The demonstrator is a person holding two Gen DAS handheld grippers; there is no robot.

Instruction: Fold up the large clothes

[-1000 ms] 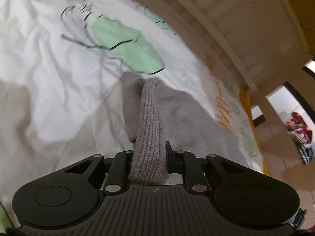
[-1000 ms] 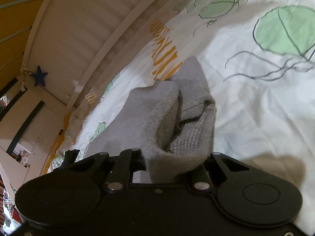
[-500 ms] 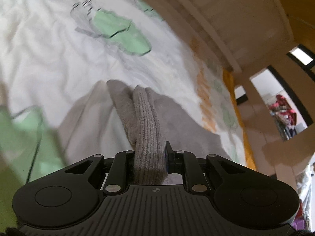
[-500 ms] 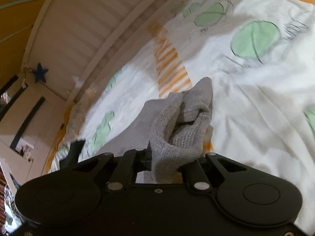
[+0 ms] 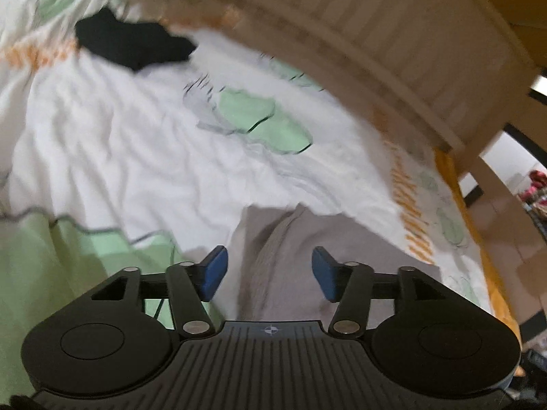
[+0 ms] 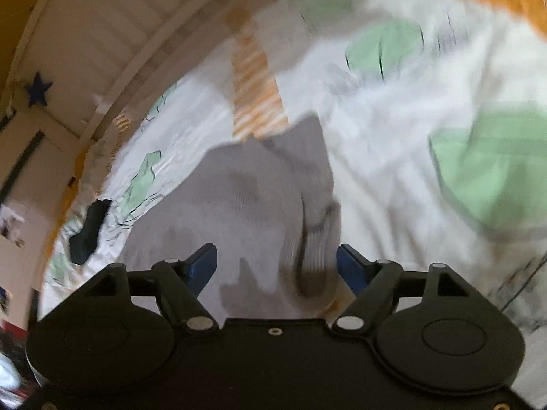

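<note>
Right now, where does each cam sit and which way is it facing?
Left wrist: on the left gripper, looking forward along its open fingers down at the grey garment on the printed duvet; bed rail and black cloth beyond.
Right wrist: on the right gripper, looking along its open fingers at the grey garment; duvet and rail beyond.
Shared: garment, duvet and rail. No hand or arm shows, only gripper bodies.
</note>
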